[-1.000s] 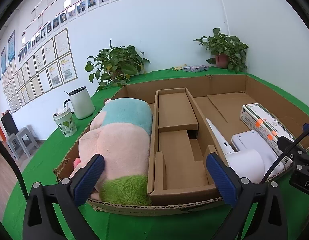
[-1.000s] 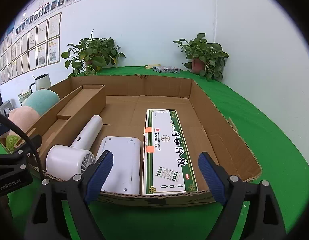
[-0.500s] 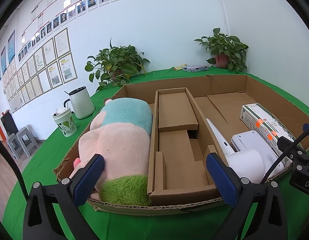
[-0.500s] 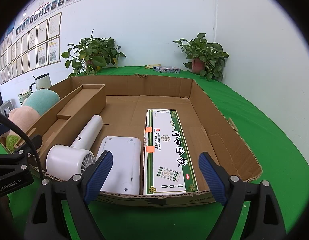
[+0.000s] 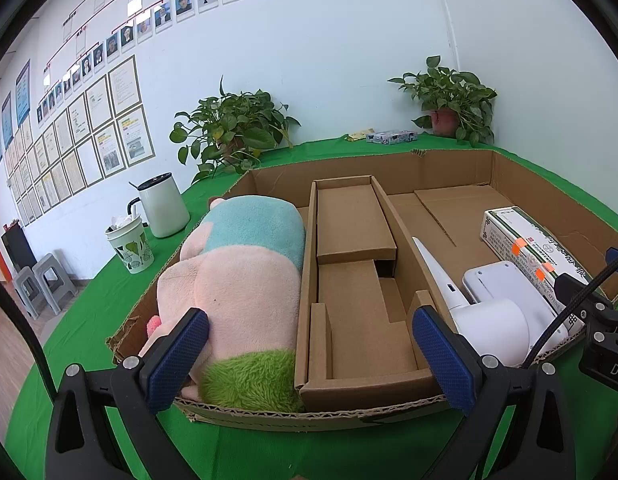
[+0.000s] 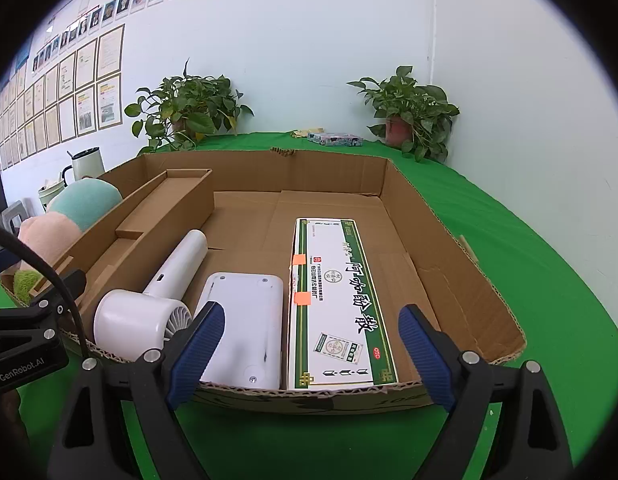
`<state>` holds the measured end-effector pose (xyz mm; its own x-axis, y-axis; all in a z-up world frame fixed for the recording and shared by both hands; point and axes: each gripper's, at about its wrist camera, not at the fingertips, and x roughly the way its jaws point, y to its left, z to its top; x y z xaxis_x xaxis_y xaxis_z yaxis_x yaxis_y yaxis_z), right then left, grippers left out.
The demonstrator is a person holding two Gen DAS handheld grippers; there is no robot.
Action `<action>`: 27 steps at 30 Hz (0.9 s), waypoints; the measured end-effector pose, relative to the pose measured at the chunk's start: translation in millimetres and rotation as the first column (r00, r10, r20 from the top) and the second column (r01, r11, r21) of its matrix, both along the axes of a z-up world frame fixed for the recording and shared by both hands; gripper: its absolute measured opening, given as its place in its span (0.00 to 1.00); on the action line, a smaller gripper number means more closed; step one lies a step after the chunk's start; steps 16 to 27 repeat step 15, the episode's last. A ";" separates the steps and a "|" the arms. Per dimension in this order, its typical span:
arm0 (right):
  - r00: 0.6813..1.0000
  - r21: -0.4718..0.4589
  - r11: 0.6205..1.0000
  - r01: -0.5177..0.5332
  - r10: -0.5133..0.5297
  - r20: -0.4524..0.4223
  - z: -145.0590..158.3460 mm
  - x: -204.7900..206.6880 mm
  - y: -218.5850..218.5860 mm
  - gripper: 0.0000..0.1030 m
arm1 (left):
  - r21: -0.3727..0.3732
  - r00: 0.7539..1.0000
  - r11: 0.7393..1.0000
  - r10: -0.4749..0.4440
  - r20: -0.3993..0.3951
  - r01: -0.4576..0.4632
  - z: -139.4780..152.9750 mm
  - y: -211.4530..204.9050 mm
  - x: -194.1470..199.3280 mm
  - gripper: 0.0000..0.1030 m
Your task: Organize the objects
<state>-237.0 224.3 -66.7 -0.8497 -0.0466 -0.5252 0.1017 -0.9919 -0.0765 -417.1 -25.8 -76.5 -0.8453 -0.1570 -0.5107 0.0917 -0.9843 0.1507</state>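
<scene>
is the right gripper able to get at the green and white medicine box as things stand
Probably yes. The right gripper is open and empty, facing the medicine box, which lies flat with its top bare. Only the low front wall of the cardboard tray stands between them; the white device crowds the box's left side.

Cardboard tray sits on the table; a cardboard insert runs front to back inside it, splitting it into a left and a right compartment. Left compartment: plush toy lying lengthwise, filling it. Right compartment, left to right: hair dryer against the insert, head toward the near wall, handle pointing back; flat device just beside it; long carton beside that, lengthwise. Both grippers, left gripper and right gripper, sit before the tray's near wall. Left of the tray on the table: cup, kettle behind it. Behind the tray: two potted plants, a small packet between them.
</scene>
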 end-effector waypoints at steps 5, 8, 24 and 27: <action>1.000 0.000 1.000 0.000 0.000 0.000 0.0 0.1 -0.1 0.86 | 0.002 1.000 1.000 0.000 0.000 0.000 0.3 0.3 -0.7 1.00; 1.000 0.000 1.000 0.000 0.000 0.000 0.3 0.3 -0.5 0.86 | 0.002 1.000 1.000 0.000 0.000 0.000 0.3 0.2 -0.6 1.00; 1.000 0.001 1.000 0.000 0.000 0.000 0.1 0.3 -0.2 0.86 | 0.000 1.000 1.000 0.001 0.000 -0.001 0.0 0.6 -1.7 1.00; 1.000 0.001 1.000 0.000 0.000 0.000 0.1 0.3 -0.2 0.86 | 0.000 1.000 1.000 0.001 0.000 -0.001 0.0 0.6 -1.7 1.00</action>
